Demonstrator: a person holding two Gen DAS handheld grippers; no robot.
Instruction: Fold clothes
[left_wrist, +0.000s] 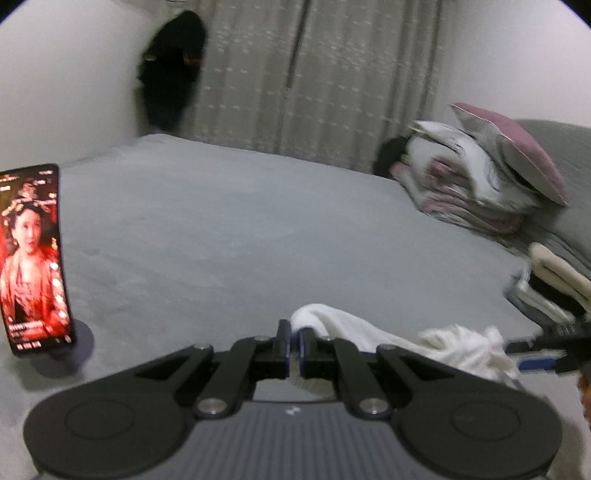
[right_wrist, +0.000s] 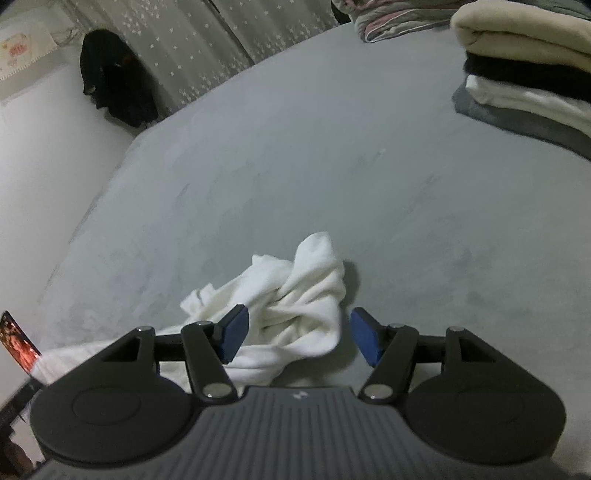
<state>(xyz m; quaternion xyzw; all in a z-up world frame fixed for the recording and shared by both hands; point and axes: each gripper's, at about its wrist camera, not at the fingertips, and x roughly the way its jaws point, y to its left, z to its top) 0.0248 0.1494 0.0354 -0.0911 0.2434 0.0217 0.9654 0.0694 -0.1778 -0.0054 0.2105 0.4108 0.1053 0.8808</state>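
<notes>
My left hand-held gripper (left_wrist: 292, 341) is clenched on an edge of the white garment (right_wrist: 295, 295). My right hand-held gripper (right_wrist: 297, 336) is released, jaws wide around the crumpled cloth — low in the frame, on the grey bed (right_wrist: 295, 166). Folded clothes (right_wrist: 524, 70) sit upper right.

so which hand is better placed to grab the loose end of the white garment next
Right. The right tool is open with the crumpled white garment between its pads, while the left tool is already shut on another part of it.
</notes>
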